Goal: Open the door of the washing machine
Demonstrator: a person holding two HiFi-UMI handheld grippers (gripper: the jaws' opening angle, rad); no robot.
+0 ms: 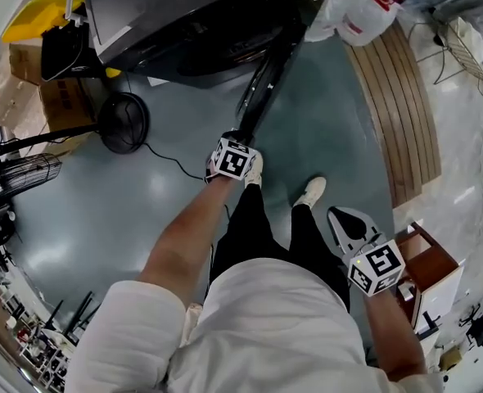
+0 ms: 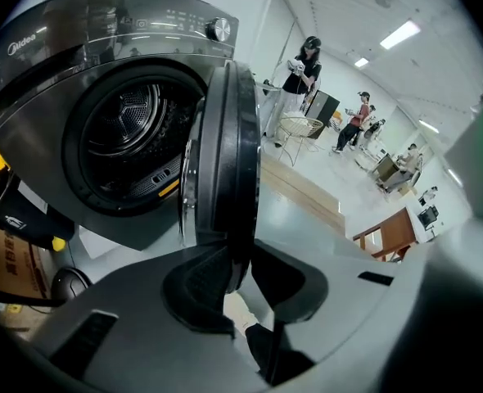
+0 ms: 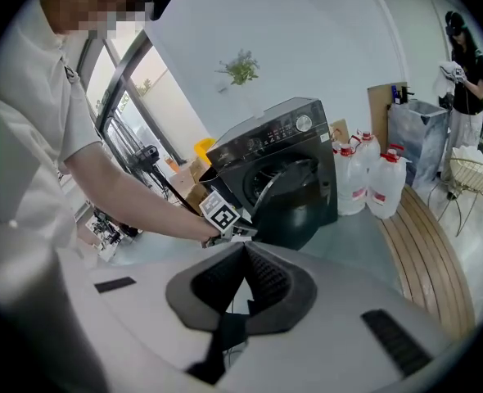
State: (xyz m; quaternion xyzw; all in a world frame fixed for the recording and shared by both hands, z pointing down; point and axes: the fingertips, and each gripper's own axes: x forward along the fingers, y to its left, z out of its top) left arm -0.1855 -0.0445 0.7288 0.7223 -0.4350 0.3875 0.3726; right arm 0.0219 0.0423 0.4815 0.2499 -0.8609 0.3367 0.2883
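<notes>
Your left arm stretched forward, left claw (image 1: 241,137) clamped on the door (image 2: 229,154) rim, right claw (image 1: 347,224) closed, empty, low at your side.

I record the washing machine (image 2: 53,97) as dark grey and its door (image 2: 225,154) as glossy black. The left gripper (image 2: 240,262) and right gripper (image 3: 245,252) are pale grey, with black ribbed fingers (image 3: 268,283) and black-and-white square-marker cubes (image 1: 233,160). The floor (image 1: 102,219) is blue-grey. The jugs (image 3: 386,188) are white with red labels. The slatted platform (image 1: 401,97) is pale wood.

Our tally, kind by kind.
We count one dark grey front-loading washing machine (image 3: 295,133), one round dark-rimmed door (image 2: 225,137), two grippers, namely the left gripper (image 2: 237,264) and the right gripper (image 3: 246,260), three clear red-capped plastic jugs (image 3: 368,182) and two white shoes (image 1: 311,191).
</notes>
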